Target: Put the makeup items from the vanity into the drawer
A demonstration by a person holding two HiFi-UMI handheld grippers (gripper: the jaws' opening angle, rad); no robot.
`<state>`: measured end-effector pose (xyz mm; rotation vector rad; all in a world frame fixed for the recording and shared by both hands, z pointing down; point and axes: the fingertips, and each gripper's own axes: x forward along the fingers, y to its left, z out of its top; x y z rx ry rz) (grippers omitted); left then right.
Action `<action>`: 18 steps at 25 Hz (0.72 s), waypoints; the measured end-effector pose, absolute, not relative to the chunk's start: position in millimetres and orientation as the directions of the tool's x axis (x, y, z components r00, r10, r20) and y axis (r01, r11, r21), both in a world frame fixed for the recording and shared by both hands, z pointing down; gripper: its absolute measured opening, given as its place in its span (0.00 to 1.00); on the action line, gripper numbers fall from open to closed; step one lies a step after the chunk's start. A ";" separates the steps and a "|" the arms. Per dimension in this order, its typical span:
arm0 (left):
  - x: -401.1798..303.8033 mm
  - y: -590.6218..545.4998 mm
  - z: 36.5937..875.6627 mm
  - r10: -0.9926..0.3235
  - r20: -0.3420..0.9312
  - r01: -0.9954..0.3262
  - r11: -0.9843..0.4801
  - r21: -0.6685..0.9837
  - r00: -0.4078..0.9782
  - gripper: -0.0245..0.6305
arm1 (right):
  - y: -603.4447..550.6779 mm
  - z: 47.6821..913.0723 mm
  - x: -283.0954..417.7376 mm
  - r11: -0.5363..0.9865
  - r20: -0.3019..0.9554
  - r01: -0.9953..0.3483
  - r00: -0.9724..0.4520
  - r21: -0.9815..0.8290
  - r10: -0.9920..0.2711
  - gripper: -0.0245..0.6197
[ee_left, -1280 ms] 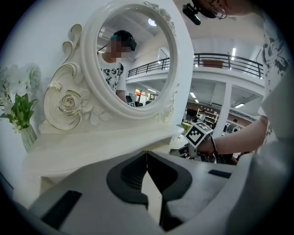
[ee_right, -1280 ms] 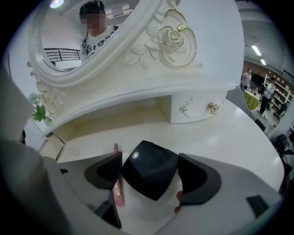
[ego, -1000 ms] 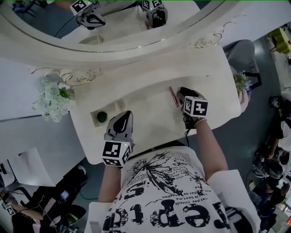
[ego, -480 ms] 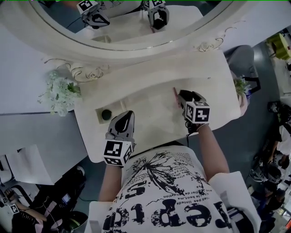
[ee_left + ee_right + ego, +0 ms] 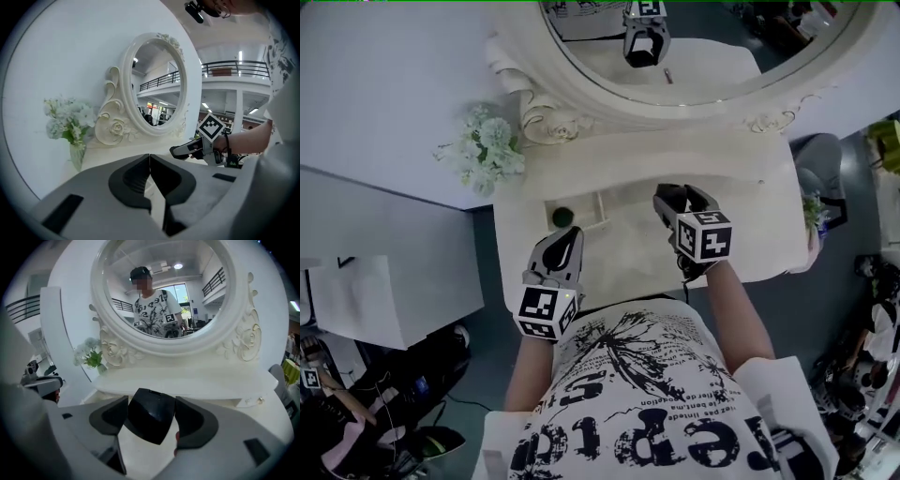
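My right gripper (image 5: 675,197) hangs above the right half of the cream vanity top (image 5: 628,248). Its jaws have just been closing and are shut on a black, glossy compact case (image 5: 151,420), which fills the gap between both pads. A small red tip (image 5: 177,437) shows below the right pad. My left gripper (image 5: 567,236) is shut with nothing in it, its tips touching (image 5: 150,161), and sits just in front of a small open drawer (image 5: 598,211). A dark round item (image 5: 562,217) lies inside that drawer. The right gripper (image 5: 187,150) also appears in the left gripper view.
A large oval mirror (image 5: 694,47) in an ornate cream frame stands at the back of the vanity. A vase of white flowers (image 5: 483,150) sits at its back left corner. A white wall runs along the left, and dark floor surrounds the vanity.
My right gripper has lifted off the vanity top with the black compact. The pink stick that lay beside it no longer shows. The left gripper has shifted slightly toward the drawer.
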<state>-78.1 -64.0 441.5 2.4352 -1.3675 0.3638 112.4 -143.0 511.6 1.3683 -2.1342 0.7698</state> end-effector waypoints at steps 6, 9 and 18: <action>-149.0 -40.2 430.6 -0.842 0.365 -0.917 -0.375 0.135 0.398 0.07 | -132.6 506.6 18.1 0.476 0.660 -0.853 -0.486 -0.214 -0.574 0.55; -178.4 -28.0 428.4 -0.860 0.364 -0.934 -0.331 0.133 0.357 0.07 | -125.9 509.2 -20.3 0.518 0.665 -0.826 -0.517 -0.221 -0.540 0.55; -236.8 -6.9 437.2 -0.893 0.370 -0.966 -0.215 0.144 0.255 0.07 | -124.6 537.2 -81.9 0.555 0.721 -0.793 -0.537 -0.253 -0.438 0.55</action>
